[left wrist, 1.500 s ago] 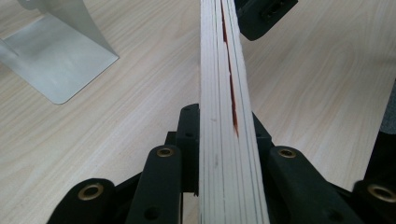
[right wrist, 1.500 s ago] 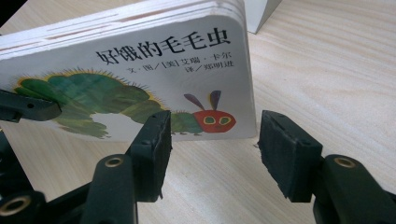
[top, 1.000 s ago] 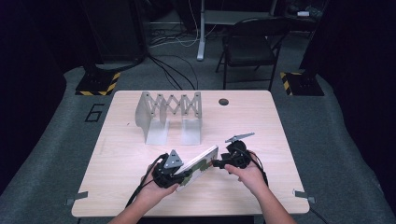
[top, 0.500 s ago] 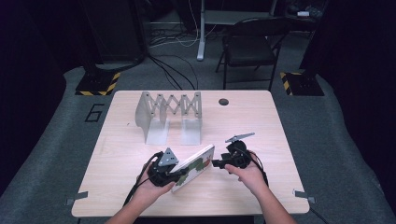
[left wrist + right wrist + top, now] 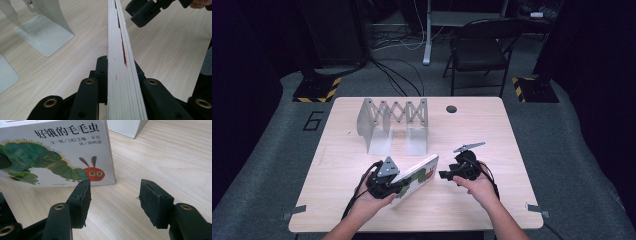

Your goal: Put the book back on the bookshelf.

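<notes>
My left gripper [image 5: 399,189] is shut on a white board book [image 5: 418,177] with a green caterpillar on its cover. It holds the book tilted above the table near the front edge. In the left gripper view the book's page edge [image 5: 116,30] runs straight out from between the jaws of the left gripper [image 5: 119,63]. My right gripper [image 5: 443,175] is just to the right of the book's far corner and is open. Its own view shows the right gripper [image 5: 113,192] with only bare table between the pads, and the book's cover [image 5: 55,152] just beyond the left pad.
A metal expanding book rack [image 5: 392,120] stands at the back of the wooden table [image 5: 492,135], with a small round hole [image 5: 451,109] to its right. A black chair [image 5: 479,50] stands on the floor beyond. One rack foot [image 5: 45,37] lies left of the book.
The left hand has shifted slightly left and tilted the book so its cover faces up more, opening a small gap to the right gripper. The right hand has stayed put.
</notes>
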Tool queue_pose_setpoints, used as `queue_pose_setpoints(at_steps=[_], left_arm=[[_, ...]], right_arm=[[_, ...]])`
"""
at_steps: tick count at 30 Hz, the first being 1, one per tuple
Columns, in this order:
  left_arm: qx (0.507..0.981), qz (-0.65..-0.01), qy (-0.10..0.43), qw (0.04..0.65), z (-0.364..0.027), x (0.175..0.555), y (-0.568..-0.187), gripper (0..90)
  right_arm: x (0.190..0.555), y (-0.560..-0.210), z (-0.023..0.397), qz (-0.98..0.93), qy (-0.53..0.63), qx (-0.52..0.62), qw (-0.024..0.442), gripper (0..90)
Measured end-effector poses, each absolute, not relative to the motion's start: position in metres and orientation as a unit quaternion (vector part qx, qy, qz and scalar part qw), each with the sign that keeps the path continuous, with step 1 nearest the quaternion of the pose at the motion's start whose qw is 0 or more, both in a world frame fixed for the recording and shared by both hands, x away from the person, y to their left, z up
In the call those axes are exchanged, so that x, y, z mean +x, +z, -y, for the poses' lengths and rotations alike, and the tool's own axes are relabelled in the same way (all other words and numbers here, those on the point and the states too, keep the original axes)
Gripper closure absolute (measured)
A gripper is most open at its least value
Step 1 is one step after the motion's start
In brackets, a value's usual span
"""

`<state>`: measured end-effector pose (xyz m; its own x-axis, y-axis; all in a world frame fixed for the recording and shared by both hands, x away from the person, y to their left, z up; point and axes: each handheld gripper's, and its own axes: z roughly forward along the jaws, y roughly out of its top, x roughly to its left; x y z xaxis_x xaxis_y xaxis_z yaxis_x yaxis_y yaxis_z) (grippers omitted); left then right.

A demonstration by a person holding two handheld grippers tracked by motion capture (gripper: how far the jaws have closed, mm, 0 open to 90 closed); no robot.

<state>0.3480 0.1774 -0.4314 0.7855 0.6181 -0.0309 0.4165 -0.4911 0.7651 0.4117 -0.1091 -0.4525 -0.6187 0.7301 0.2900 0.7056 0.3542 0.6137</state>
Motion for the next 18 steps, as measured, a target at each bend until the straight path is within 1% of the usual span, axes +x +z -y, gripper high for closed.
queue_pose_setpoints(at_steps=[2, 4, 7, 10, 18], left_arm=[[0.852, -0.307, 0.128, 0.404, -0.179, 0.348, -0.432, 75.3], [0.854, -0.313, 0.118, 0.399, -0.184, 0.347, -0.432, 75.3], [0.857, -0.307, 0.125, 0.395, -0.187, 0.347, -0.432, 75.2], [0.865, -0.303, 0.121, 0.382, -0.191, 0.346, -0.433, 75.0], [0.871, -0.309, 0.122, 0.362, -0.200, 0.340, -0.436, 74.6]], right_arm=[[0.412, -0.453, 0.109, -0.823, 0.364, 0.434, 0.019, 42.4], [0.412, -0.452, 0.109, -0.821, 0.366, 0.438, 0.017, 42.4], [0.412, -0.452, 0.110, -0.820, 0.366, 0.441, 0.016, 42.4], [0.412, -0.451, 0.111, -0.820, 0.366, 0.440, 0.017, 42.4], [0.412, -0.451, 0.113, -0.818, 0.366, 0.443, 0.018, 42.4]])
